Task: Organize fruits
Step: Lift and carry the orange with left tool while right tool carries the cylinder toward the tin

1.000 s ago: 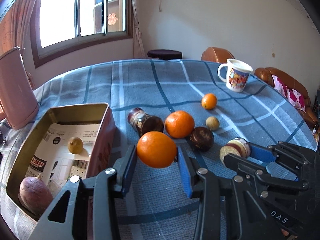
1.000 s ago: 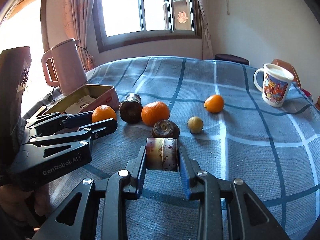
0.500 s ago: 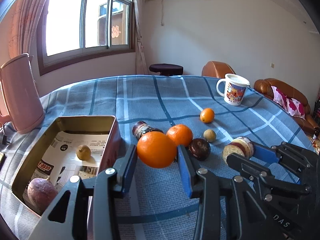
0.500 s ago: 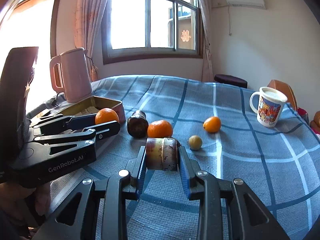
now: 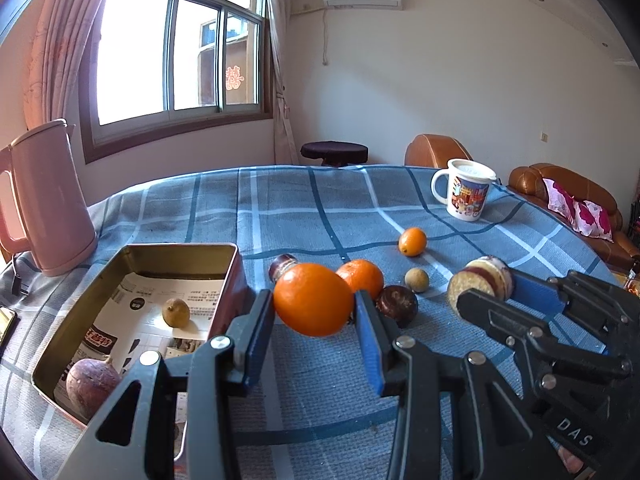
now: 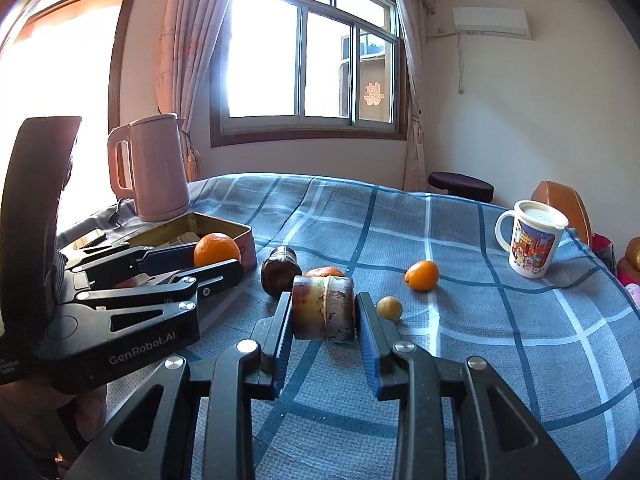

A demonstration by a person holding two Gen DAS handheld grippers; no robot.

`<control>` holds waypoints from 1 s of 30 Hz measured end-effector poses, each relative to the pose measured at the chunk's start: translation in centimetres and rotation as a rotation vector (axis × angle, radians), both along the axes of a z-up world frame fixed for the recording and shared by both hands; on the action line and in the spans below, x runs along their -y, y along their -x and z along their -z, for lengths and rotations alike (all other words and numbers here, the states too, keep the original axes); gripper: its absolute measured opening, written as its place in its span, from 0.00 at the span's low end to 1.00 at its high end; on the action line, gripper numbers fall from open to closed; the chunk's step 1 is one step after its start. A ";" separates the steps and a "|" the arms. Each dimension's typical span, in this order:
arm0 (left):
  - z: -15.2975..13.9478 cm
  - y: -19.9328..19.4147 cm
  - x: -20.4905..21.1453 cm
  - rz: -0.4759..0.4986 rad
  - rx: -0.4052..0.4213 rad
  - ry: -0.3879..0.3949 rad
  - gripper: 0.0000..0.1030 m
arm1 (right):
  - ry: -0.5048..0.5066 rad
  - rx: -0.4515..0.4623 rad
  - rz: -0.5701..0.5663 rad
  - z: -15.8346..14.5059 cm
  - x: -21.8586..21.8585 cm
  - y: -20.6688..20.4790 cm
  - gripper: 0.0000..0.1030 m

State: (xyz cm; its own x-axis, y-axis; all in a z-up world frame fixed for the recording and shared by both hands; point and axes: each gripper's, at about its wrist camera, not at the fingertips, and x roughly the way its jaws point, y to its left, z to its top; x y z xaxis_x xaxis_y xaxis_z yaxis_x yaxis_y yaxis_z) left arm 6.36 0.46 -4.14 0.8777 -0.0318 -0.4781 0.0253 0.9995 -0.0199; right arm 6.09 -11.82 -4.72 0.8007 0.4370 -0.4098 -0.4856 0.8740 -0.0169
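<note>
My left gripper [image 5: 314, 302] is shut on a large orange [image 5: 312, 294], held above the cloth just right of the open metal tin [image 5: 132, 250]. A small yellowish fruit [image 5: 176, 312] and a purple round fruit [image 5: 93, 384] lie in the tin. My right gripper [image 6: 324, 304] is shut on a short purple-and-yellow cane piece [image 6: 323, 308], lifted off the table. Still on the blue checked cloth lie another orange [image 5: 360, 278], a small orange [image 5: 412, 241], a small tan fruit [image 5: 416, 279], a dark round fruit [image 5: 397, 305] and a second cane piece [image 6: 280, 272].
A pink kettle [image 5: 44, 200] stands behind the tin at the left. A printed mug [image 5: 466, 190] stands at the far right of the table. A phone [image 5: 6, 326] lies at the left edge. Brown sofas [image 5: 560, 188] and a dark stool [image 5: 334, 152] stand beyond the table.
Both views have tilted upward, showing more of the walls and window. The right gripper has risen slightly with the cane piece. Both grips are unchanged.
</note>
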 end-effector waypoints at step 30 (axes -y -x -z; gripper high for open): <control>-1.4 1.6 0.5 -0.004 0.107 -0.054 0.41 | 0.002 0.114 0.009 -1.3 -0.3 0.9 0.31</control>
State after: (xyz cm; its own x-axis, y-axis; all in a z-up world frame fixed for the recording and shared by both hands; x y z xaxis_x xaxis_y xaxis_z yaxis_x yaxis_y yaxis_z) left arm 4.77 -0.03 -2.76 0.9239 -0.0052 -0.3825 0.0206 0.9991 0.0362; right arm 5.15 -11.55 -3.40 0.8462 0.4284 -0.3168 -0.4723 0.8784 -0.0737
